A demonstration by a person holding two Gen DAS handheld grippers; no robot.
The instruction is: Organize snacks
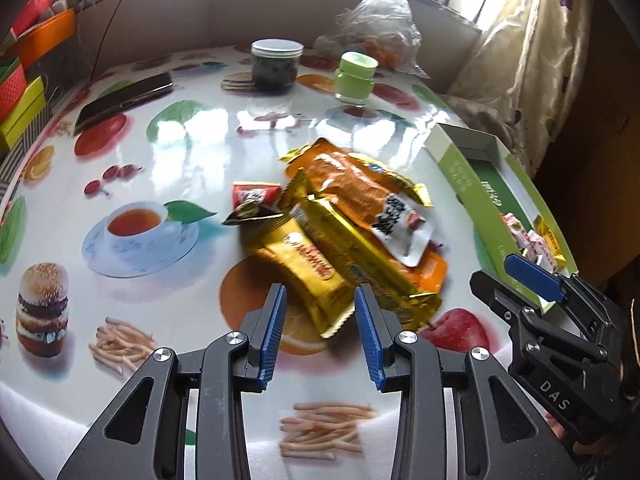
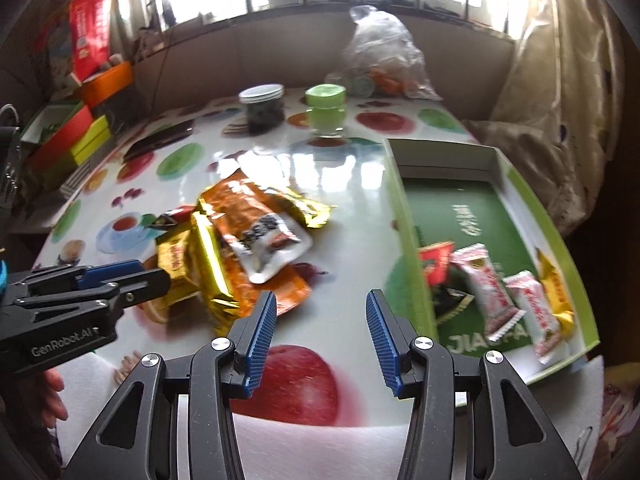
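A pile of snack packets lies mid-table: an orange pouch, two gold bars, a white sachet and a small red packet. My left gripper is open, its fingers either side of the near end of a gold bar. A green box lid at the right holds several packets, among them white-pink bars and a red packet. My right gripper is open and empty above the table, between the pile and the box.
A dark jar with a white lid, a green-lidded jar, a phone and a clear plastic bag stand at the table's far side. Coloured boxes are stacked off the left edge. A curtain hangs right.
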